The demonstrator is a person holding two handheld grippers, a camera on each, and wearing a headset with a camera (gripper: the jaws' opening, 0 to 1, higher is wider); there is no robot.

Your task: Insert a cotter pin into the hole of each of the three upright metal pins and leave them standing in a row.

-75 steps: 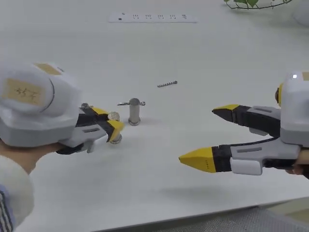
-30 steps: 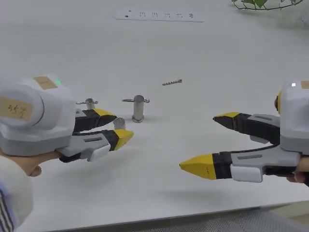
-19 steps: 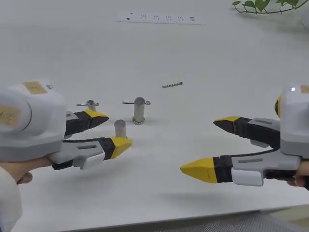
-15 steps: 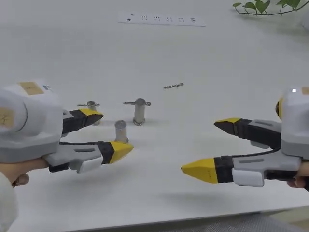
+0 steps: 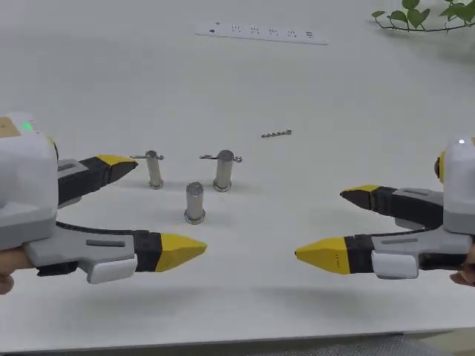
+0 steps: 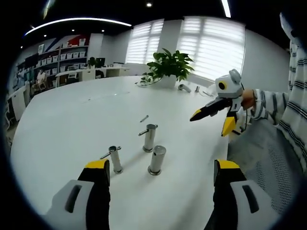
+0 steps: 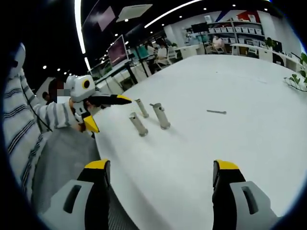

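Drawn back from the bare metal pin (image 5: pixel 194 202), the left claw (image 5: pixel 168 205) is shown wide open and empty, like the right claw (image 5: pixel 320 224), while that pin is left standing just forward of the two fitted pins (image 5: pixel 224 172), the last cotter pin (image 5: pixel 275 134) left unused farther up the worktop (image 5: pixel 312 89).

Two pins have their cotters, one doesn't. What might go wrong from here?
The loose cotter pin lies flat on the table; the right gripper's broad tips may push it away instead of pinching it.
The bare pin stands in front of the left fitted pin and the right fitted pin, out of line; shifting it into the row could topple one.
The open left gripper sits close by; a stray jaw may tip it.
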